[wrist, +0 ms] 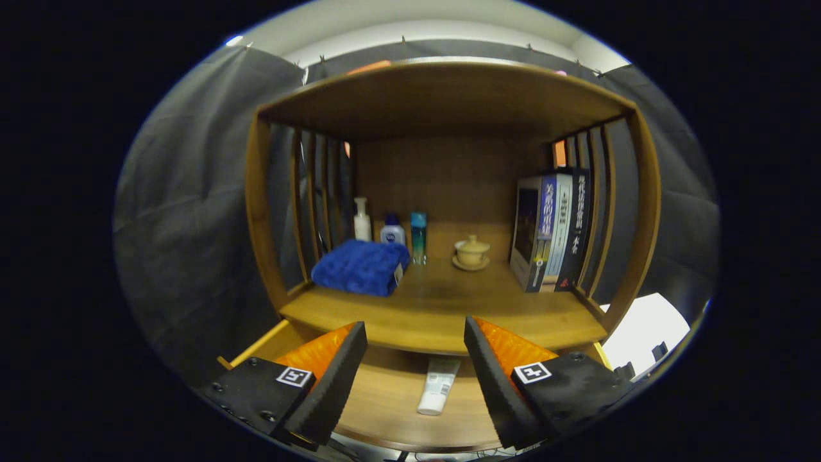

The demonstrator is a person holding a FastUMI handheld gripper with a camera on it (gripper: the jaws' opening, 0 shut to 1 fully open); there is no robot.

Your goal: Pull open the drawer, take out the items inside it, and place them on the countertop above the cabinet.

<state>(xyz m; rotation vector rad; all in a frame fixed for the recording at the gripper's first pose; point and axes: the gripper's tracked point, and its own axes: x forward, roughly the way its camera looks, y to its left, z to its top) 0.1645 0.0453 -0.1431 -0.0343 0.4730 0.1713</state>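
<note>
Gripper view | drawer (385,410) pulled open | tube (439,385) left inside, between the fingers | gripper (415,356) spread, empty | countertop (449,308) awaits tube

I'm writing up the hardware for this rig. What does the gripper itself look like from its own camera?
The gripper has two wedge-shaped fingers that taper toward their tips, with ribbed inner faces. Each finger is bolted to a dark block with visible screw heads, and each block carries a small square black-and-white marker tag. The fingers stand apart, with a white tube lying in the open drawer between them.
</note>
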